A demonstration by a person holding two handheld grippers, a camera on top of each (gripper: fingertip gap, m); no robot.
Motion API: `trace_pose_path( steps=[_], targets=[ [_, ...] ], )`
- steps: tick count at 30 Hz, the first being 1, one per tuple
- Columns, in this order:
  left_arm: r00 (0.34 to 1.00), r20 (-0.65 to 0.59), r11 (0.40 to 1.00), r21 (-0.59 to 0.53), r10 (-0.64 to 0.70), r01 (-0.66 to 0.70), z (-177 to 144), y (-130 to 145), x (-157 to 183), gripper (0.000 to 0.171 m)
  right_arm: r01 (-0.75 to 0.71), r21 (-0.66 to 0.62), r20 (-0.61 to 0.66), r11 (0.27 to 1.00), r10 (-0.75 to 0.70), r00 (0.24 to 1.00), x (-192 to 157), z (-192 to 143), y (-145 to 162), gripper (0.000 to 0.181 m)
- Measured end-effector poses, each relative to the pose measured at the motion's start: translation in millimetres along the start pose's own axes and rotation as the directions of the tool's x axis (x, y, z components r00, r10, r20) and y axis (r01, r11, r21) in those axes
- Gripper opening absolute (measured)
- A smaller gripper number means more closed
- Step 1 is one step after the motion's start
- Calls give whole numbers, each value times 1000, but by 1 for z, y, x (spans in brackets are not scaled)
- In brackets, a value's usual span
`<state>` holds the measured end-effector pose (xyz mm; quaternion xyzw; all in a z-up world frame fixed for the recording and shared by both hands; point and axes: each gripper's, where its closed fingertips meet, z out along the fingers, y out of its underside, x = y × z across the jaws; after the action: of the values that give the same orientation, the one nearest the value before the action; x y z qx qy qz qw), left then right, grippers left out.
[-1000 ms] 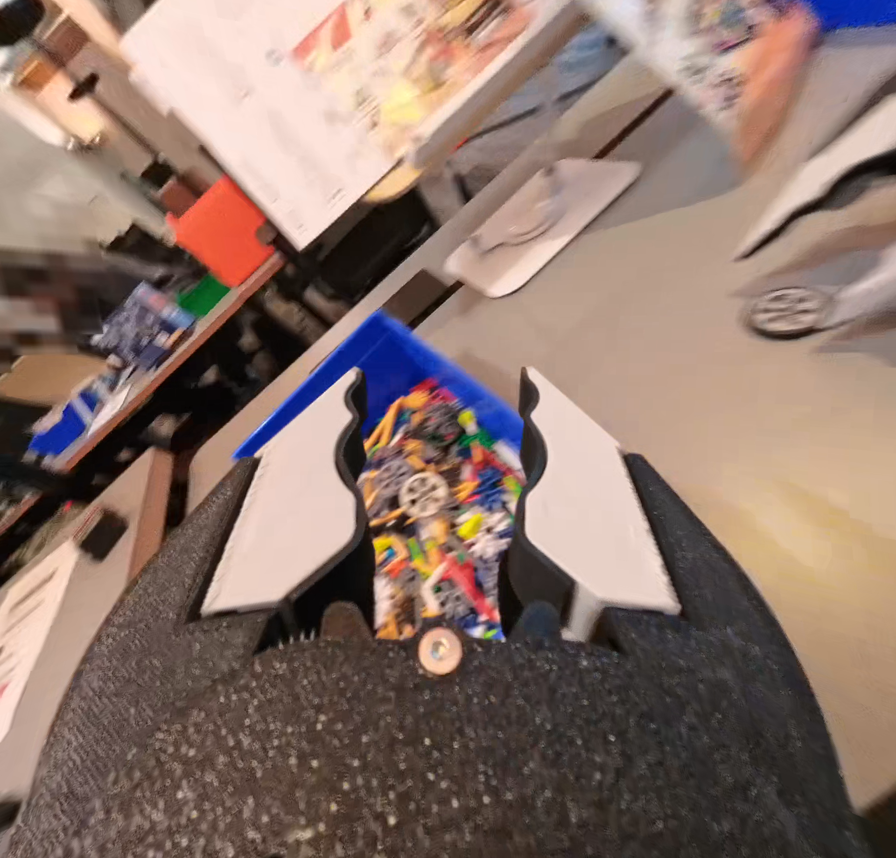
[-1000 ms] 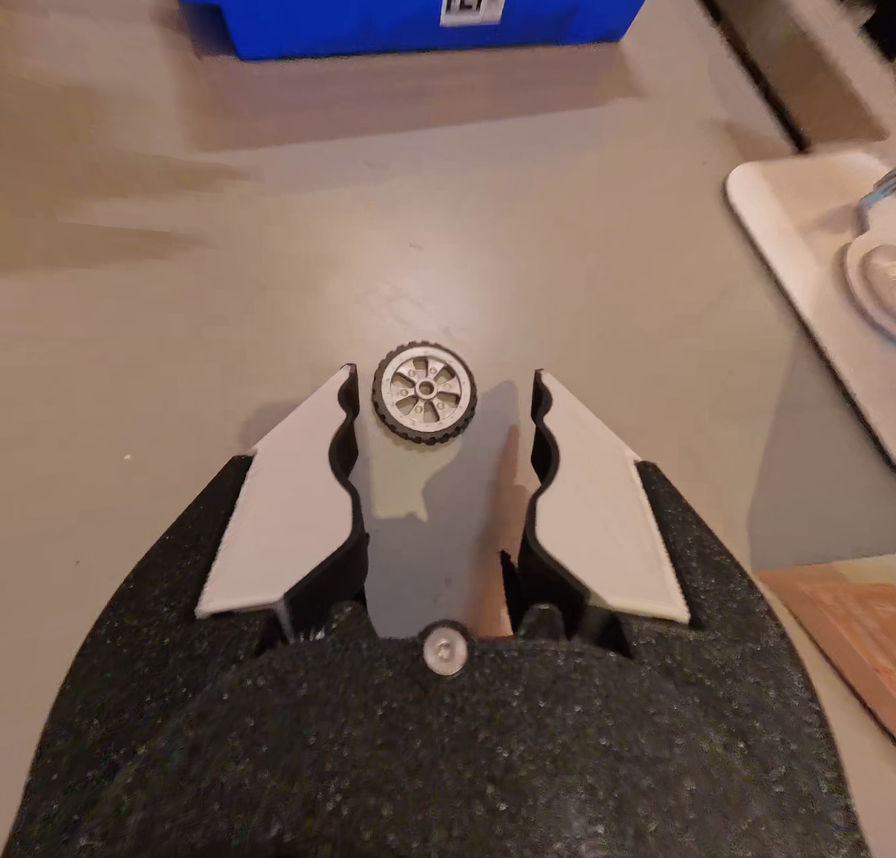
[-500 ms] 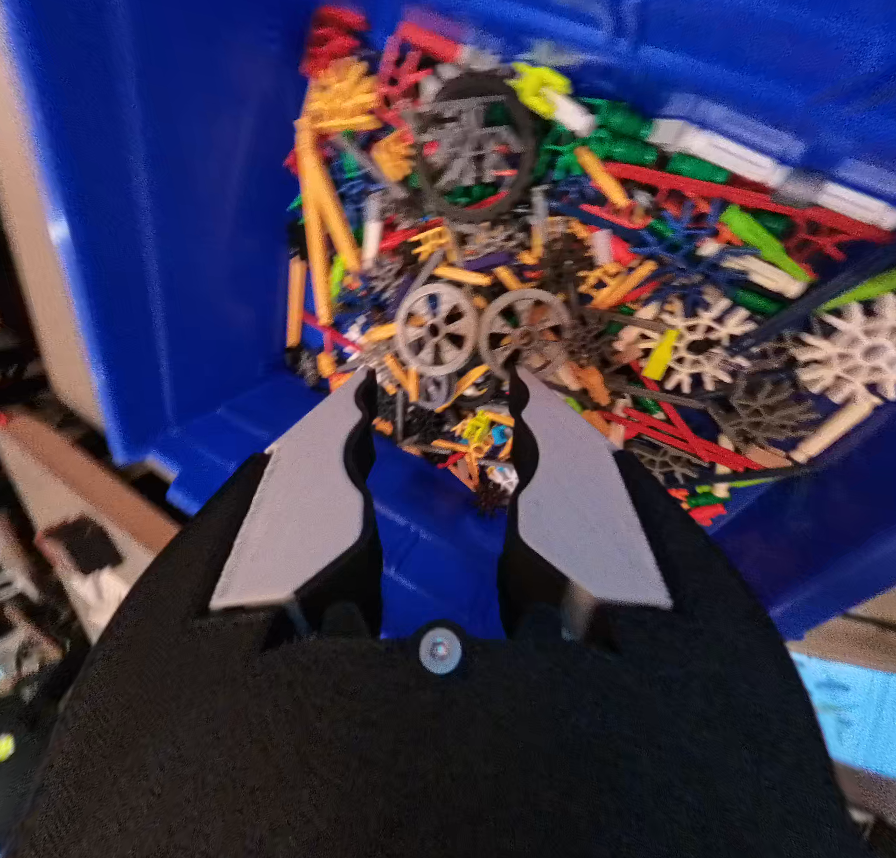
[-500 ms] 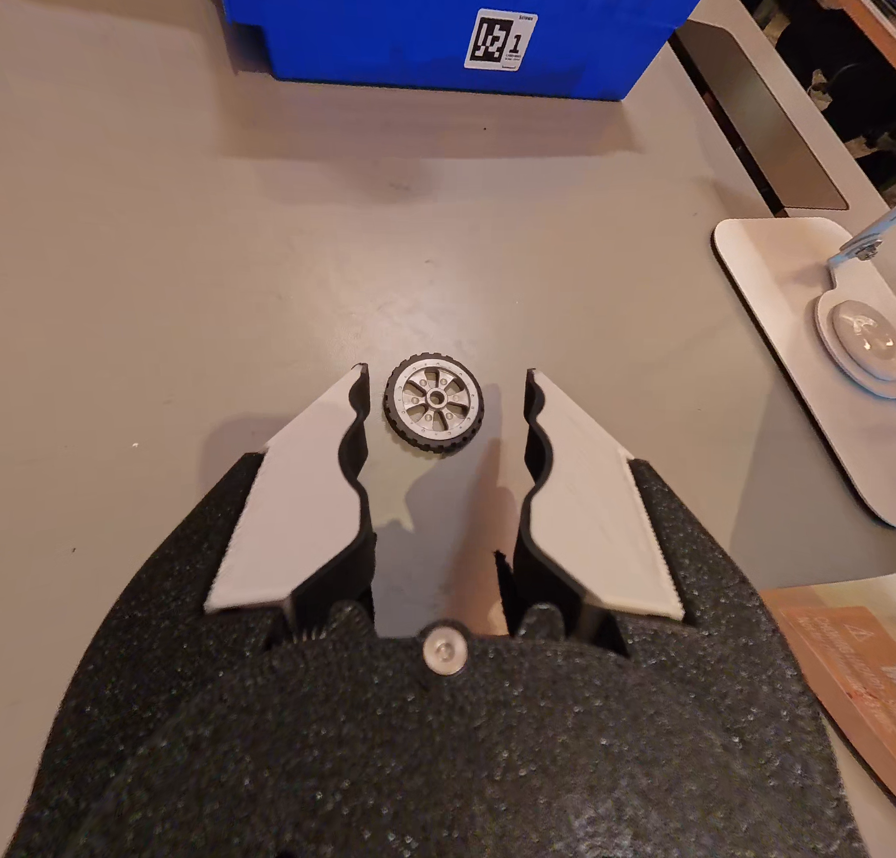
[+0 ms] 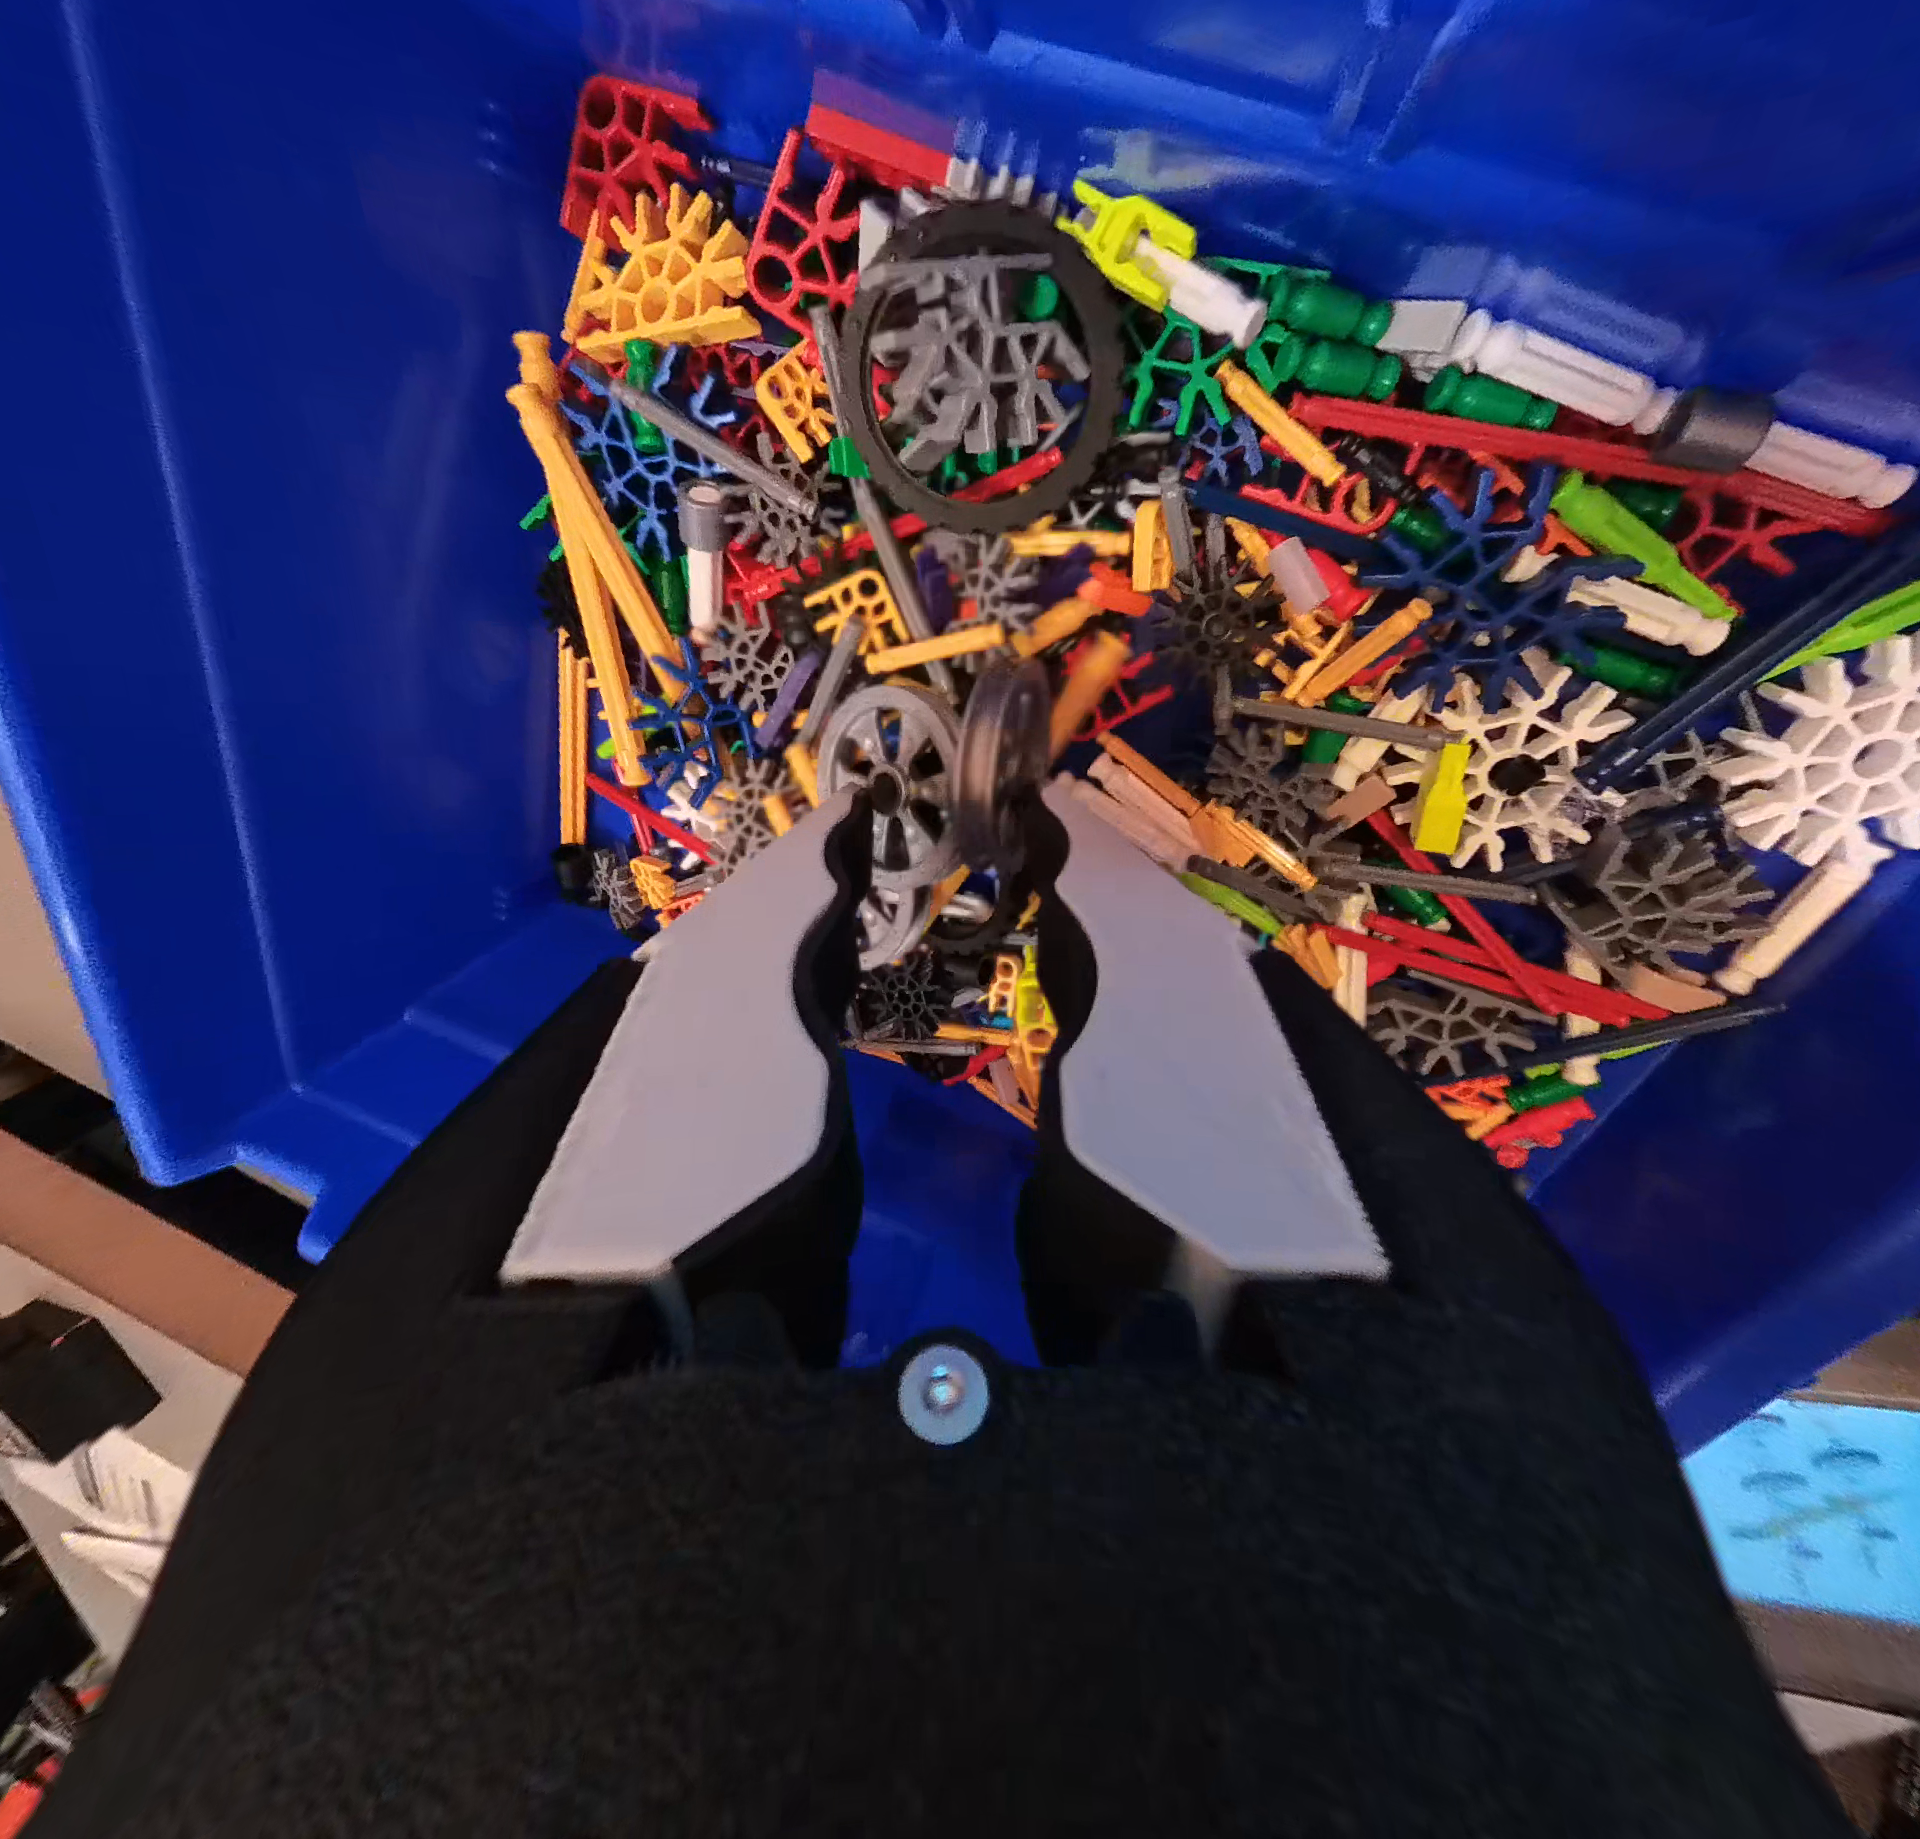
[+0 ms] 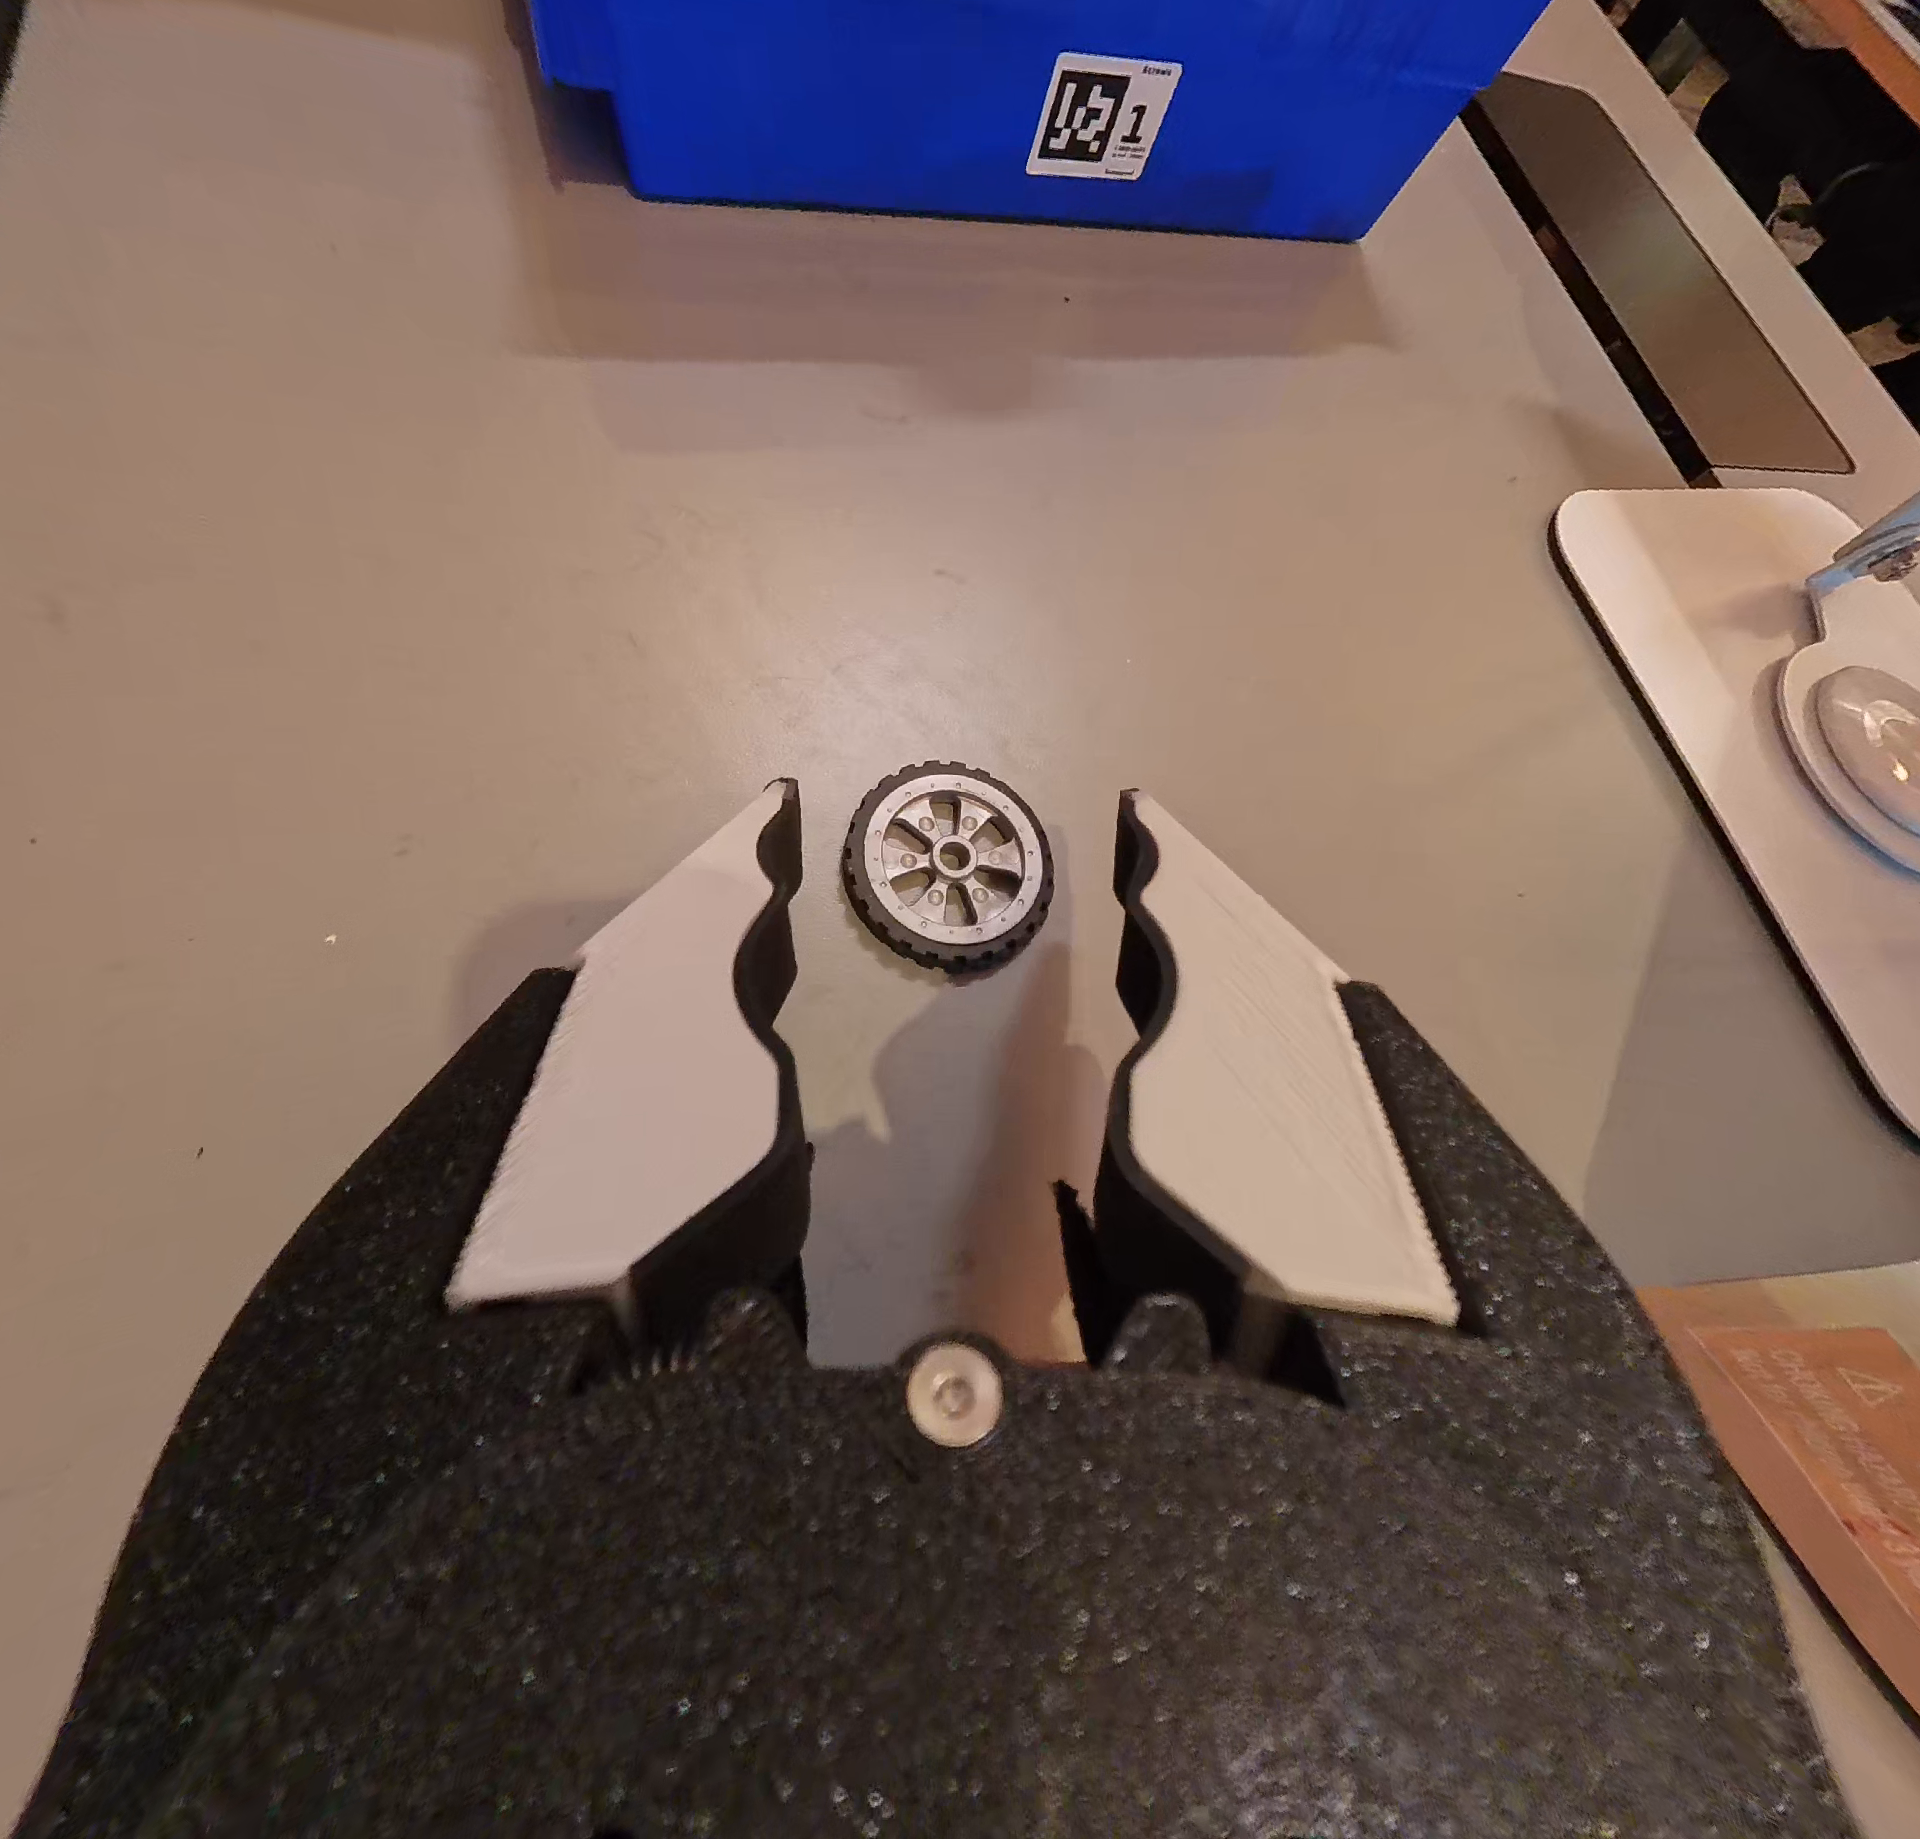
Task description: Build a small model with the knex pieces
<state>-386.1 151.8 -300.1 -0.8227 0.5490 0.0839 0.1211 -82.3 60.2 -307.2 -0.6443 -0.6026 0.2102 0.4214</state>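
The left hand-held gripper (image 5: 943, 821), in the blue bin (image 5: 312, 542), pinches a dark wheel (image 5: 1000, 750) standing edge-on at 12 o'clock. The right hand-held gripper (image 6: 956, 813), open, brackets the tyred wheel (image 6: 949, 873) flat on the worktop (image 6: 416, 594).

left view down into blue bin (image 5: 260, 542), right view over table (image 6: 416, 542)

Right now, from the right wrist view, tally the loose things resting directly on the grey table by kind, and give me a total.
Wheel with black tyre: 1
Blue bin: 1
White flat tray: 1
Brown card: 1
Total: 4
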Motion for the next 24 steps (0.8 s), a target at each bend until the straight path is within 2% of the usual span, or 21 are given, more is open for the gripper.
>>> trace_pose_path(
  steps=[6,9,15,21,24],
  targets=[
    [999,49,1000,16,10,-11,-9,3,-1,20,-3,3,4,1000,3,1000,0,0,0,60],
    [1000,31,998,59,1,-3,-17,0,3,16,0,1,7,1000,0,1000,-1,0,0,59],
    [999,38,997,71,8,-11,-20,2,8,15,25,-6,8,1000,-25,1000,-3,0,1,59],
    [998,43,996,79,-41,38,-25,-2,14,16,44,-5,11,999,-44,999,-6,0,1,59],
    [990,101,992,91,-97,88,-35,-8,11,15,49,-7,10,999,-49,999,-6,0,1,58]
  ],
)
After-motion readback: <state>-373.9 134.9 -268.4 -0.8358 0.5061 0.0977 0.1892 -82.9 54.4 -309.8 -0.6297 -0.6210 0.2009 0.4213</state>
